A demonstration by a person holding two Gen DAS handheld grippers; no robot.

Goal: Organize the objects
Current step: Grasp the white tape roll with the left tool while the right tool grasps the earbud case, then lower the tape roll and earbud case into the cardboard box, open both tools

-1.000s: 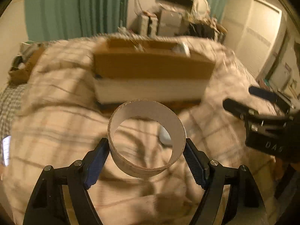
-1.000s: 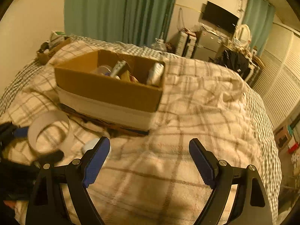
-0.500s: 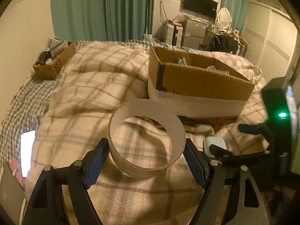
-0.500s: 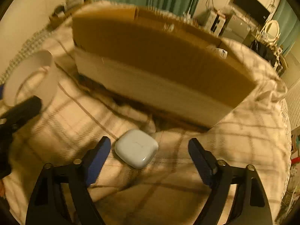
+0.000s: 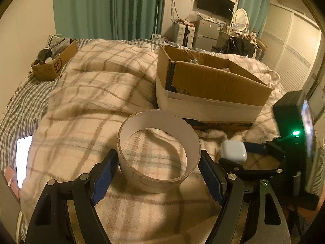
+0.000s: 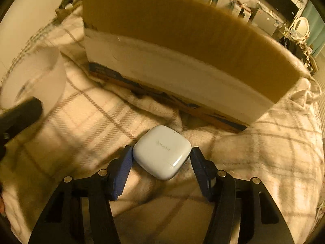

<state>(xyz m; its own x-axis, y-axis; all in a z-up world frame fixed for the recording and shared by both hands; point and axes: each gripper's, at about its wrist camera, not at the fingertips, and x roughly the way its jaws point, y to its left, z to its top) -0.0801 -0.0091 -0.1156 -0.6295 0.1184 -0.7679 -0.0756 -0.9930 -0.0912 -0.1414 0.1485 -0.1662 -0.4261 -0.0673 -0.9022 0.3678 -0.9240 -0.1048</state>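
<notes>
- A bedroom under warm light: green curtains (image 5: pixel 109 8) on the far wall, a dark television (image 5: pixel 215 1) mounted to their right, and a bed covered by a plaid blanket (image 5: pixel 97 85).
- A large open cardboard box (image 5: pixel 211 85) with a pale taped band along its base sits on the blanket at far right; a smaller cardboard box (image 5: pixel 53 65) stands at the far left edge of the bed.
- A lit phone (image 5: pixel 23 158) lies flat on the left side of the bed.
- The left gripper (image 5: pixel 158 172) points forward over the blanket, roughly level, its jaws clamped on opposite sides of a wide cardboard ring (image 5: pixel 159 148), whose open end faces up and towards the camera.
- The right gripper (image 6: pixel 161 158) is angled down at the blanket, just near of the large box; its jaws touch both sides of a white earbud case (image 6: pixel 162 151) lying in a fold of the blanket.
- From the left wrist view, the case sits just right of the ring, apart from it.
</notes>
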